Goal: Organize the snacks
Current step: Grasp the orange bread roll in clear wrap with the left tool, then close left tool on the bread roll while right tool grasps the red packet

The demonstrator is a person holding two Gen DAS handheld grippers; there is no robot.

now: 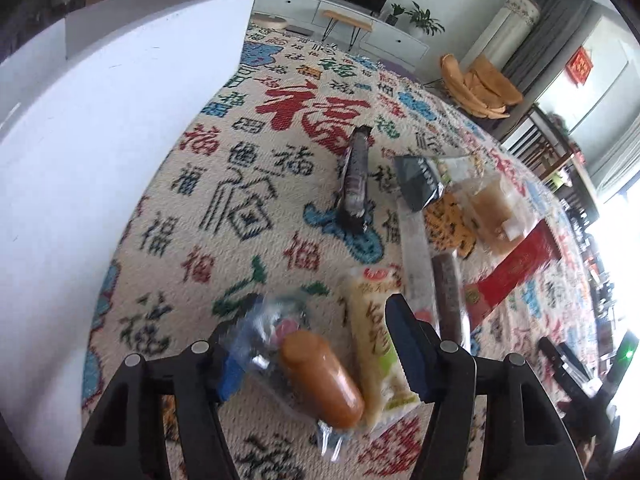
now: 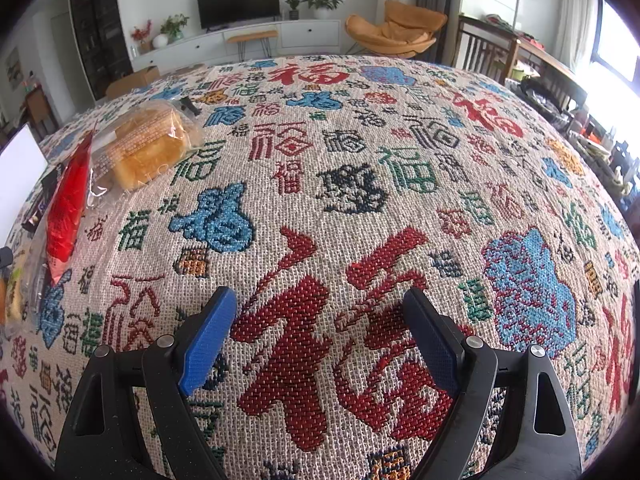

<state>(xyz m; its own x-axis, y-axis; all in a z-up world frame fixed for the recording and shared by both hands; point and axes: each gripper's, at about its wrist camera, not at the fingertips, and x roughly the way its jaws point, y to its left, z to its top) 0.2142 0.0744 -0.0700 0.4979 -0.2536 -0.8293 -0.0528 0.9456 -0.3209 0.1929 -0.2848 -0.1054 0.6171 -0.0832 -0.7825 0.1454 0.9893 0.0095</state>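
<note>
Blurring in the left wrist view smears the two packets between the left gripper (image 1: 316, 344) jaws, a clear-wrapped brown sausage roll (image 1: 320, 380) and a pale long bar (image 1: 376, 352); its jaws stand partly closed around both, but whether the pads press them I cannot tell. Beyond lie more snacks (image 1: 460, 208) on the patterned surface (image 1: 240, 200), with a white box wall (image 1: 100, 140) cutting off the left side. Open cloth lies under the right gripper (image 2: 320, 332), its jaws wide and empty, while the wrapped bread (image 2: 148, 148) and red packet (image 2: 66, 208) sit far left, partly cropped.
</note>
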